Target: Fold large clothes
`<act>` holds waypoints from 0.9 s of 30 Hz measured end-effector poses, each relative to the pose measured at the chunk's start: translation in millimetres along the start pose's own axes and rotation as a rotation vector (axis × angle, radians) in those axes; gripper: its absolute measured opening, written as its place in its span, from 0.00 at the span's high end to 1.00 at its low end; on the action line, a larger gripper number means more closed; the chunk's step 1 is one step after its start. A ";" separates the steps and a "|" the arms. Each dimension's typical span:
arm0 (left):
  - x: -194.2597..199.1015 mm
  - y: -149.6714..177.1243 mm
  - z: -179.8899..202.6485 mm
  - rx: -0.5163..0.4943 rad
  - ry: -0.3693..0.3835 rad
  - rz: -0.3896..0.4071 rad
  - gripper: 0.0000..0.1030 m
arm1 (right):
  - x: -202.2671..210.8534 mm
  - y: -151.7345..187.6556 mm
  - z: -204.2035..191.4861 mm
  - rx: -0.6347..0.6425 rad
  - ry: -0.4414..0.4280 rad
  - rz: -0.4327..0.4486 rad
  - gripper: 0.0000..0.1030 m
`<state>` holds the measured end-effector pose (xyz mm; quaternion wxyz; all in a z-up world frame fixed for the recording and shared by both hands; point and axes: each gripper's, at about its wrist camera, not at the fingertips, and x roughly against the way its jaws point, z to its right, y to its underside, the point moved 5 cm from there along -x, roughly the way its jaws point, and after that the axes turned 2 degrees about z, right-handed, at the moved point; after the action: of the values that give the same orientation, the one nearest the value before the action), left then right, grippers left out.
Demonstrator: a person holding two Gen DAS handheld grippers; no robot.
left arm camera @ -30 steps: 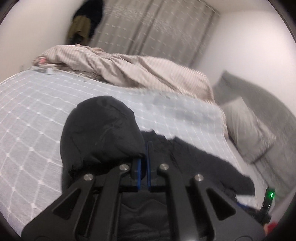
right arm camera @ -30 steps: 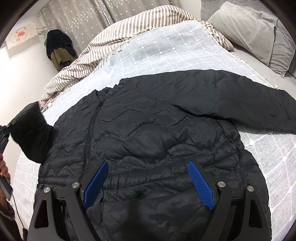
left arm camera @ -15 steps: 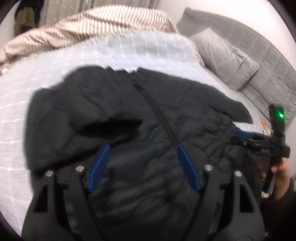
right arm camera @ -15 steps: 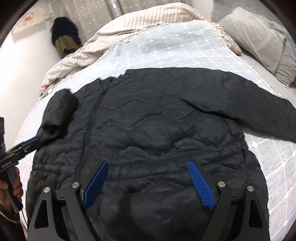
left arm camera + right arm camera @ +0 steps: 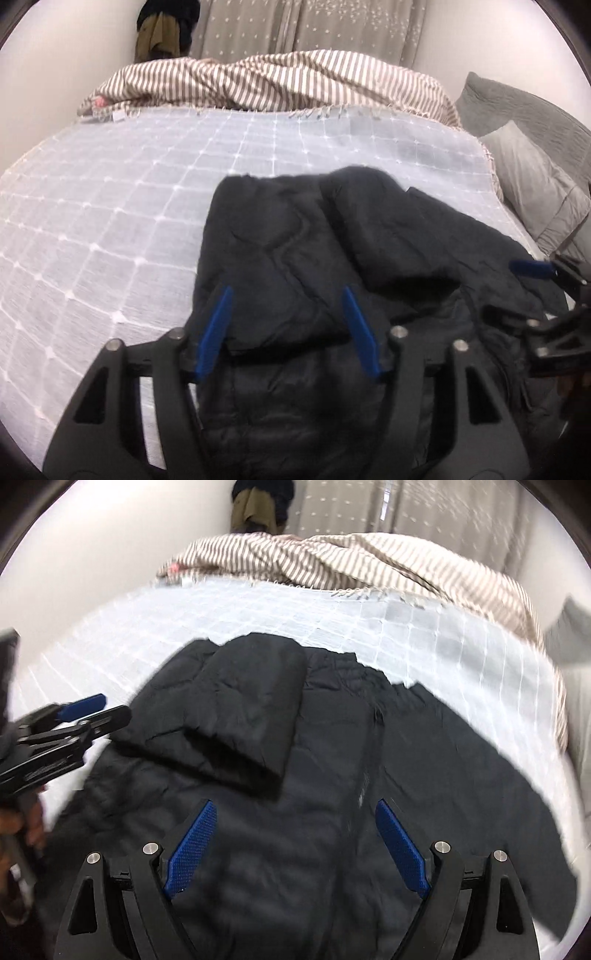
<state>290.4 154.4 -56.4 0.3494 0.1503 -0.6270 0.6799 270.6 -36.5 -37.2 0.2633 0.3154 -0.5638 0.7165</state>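
Observation:
A black quilted jacket (image 5: 332, 258) lies front up on the pale grid-patterned bedspread (image 5: 129, 192). Its left sleeve (image 5: 240, 716) is folded across the chest; the other sleeve (image 5: 517, 794) stretches out to the right. My left gripper (image 5: 288, 325) is open and empty, just above the folded sleeve. My right gripper (image 5: 295, 845) is open and empty over the jacket's lower front, near the zipper (image 5: 369, 760). Each gripper shows at the edge of the other's view, the left one (image 5: 79, 710) and the right one (image 5: 532, 269).
A striped duvet (image 5: 277, 81) is bunched along the far side of the bed. Grey pillows (image 5: 532, 184) lie at the right by a grey headboard. Curtains and hanging clothes (image 5: 166, 29) stand behind the bed.
My left gripper, shut on the sleeve cuff a second ago, laid the sleeve across the jacket's chest, let go and opened. Both views have swung toward the far side of the bed.

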 end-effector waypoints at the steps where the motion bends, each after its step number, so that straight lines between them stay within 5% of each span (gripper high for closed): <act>1: -8.8 2.4 1.3 0.003 0.000 -0.022 0.45 | -8.7 -3.5 -4.3 0.016 0.020 -0.004 0.13; 5: -35.4 20.5 4.5 -0.002 -0.012 -0.127 0.53 | -41.3 -12.7 -6.8 0.011 0.048 -0.003 0.13; 10: -37.5 29.1 5.1 -0.006 -0.001 -0.133 0.53 | -55.3 -11.5 51.2 -0.179 0.073 0.006 0.13; 19: -33.9 28.6 9.3 0.011 0.025 -0.133 0.53 | -34.7 25.4 146.7 -0.602 -0.346 0.055 0.13; 22: -25.3 25.5 4.8 0.054 0.048 -0.115 0.51 | -41.1 33.6 171.9 -0.738 -0.373 0.049 0.13; 27: -6.6 12.5 -4.3 0.132 0.083 -0.021 0.49 | -76.0 39.4 173.2 -0.768 -0.308 -0.042 0.15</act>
<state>287.8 156.9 -70.8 0.3715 0.1514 -0.5642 0.7217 319.0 -215.7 -90.7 0.2890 0.3089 -0.8164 0.3930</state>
